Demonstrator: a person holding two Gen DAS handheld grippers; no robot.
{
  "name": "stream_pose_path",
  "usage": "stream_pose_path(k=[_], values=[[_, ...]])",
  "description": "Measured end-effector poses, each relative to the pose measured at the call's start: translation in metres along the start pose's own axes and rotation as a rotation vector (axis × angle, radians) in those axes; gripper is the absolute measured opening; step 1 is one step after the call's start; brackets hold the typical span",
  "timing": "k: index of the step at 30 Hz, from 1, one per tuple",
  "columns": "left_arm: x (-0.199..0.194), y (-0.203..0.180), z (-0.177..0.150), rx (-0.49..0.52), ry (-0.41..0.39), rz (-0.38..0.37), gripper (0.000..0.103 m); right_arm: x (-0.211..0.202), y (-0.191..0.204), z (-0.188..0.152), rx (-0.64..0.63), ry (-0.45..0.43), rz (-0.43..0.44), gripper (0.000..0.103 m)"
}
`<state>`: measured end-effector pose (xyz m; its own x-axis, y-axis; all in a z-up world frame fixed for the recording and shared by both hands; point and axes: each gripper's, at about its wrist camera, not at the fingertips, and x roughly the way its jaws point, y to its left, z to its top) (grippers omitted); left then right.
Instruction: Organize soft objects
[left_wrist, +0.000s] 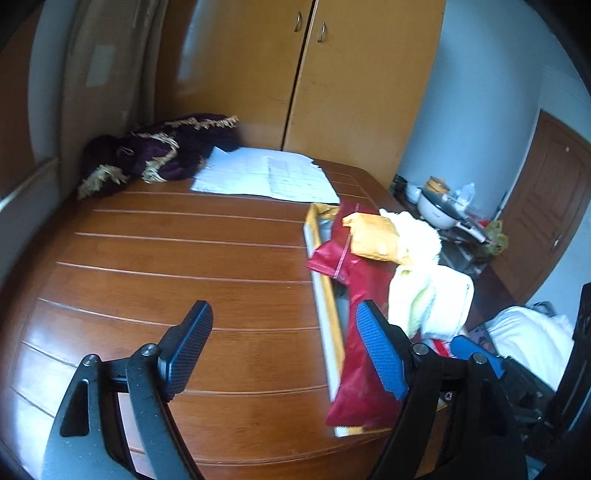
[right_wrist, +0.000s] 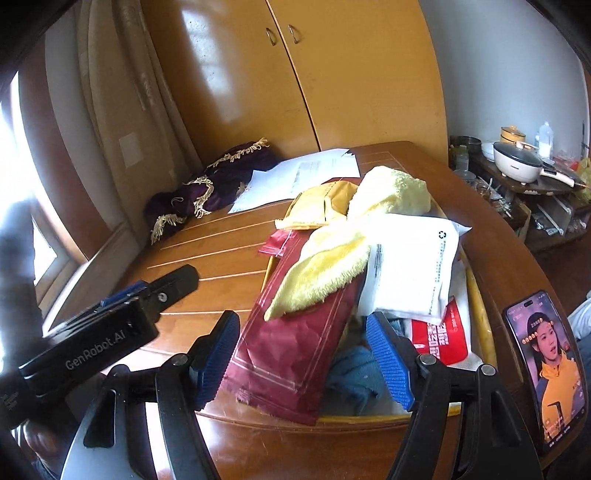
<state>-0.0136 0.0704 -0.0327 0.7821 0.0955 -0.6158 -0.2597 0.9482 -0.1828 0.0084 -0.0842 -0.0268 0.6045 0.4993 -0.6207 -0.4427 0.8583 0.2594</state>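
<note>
The left gripper (left_wrist: 284, 350) hangs above the wooden table (left_wrist: 166, 258) with its blue-padded fingers (left_wrist: 380, 350) spread wide and nothing between them; bare tabletop shows through the gap. The right gripper (right_wrist: 303, 362) is likewise released, fingers apart, poised over the near end of the tray (right_wrist: 480, 314), with the lower end of the maroon pouch (right_wrist: 291, 350) and a blue cloth (right_wrist: 354, 373) showing in the gap; contact with either cannot be confirmed. In the right wrist view, the tray occupies the centre to 3 o'clock zone and holds a pile of soft items: the maroon pouch lies lengthwise and overhangs the near rim toward 6 o'clock; a pale yellow towel (right_wrist: 332, 266) drapes across it; a white packet (right_wrist: 410, 266) rests just to the 3 o'clock side of the towel, overlapping a red-and-white packet (right_wrist: 443, 336); a mustard-yellow cloth (right_wrist: 317, 206) sits at the far end toward 12 o'clock. In the left wrist view, the same tray (left_wrist: 325, 295) lies at 3 o'clock of the open fingers. A purple fringed cloth (left_wrist: 155, 151) lies at 11 o'clock on the table, touching white paper sheets (left_wrist: 266, 177). A phone (right_wrist: 546, 365) with a lit screen stands at 4 o'clock in the right wrist view. A wardrobe (left_wrist: 314, 81) stands behind the table at 12 o'clock.
</note>
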Motion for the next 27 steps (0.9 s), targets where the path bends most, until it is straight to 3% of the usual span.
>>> stream_pose_path(k=[7,27], values=[[-0.01,-0.004,0.001,0.034,-0.009,0.023,0.081,0.005,-0.012,-0.002,0.051,0.058,0.012,0.073],[-0.004,-0.014,-0.009,0.065,0.044,0.07,0.081,-0.001,-0.016,-0.001,0.021,0.061,0.045,0.073]])
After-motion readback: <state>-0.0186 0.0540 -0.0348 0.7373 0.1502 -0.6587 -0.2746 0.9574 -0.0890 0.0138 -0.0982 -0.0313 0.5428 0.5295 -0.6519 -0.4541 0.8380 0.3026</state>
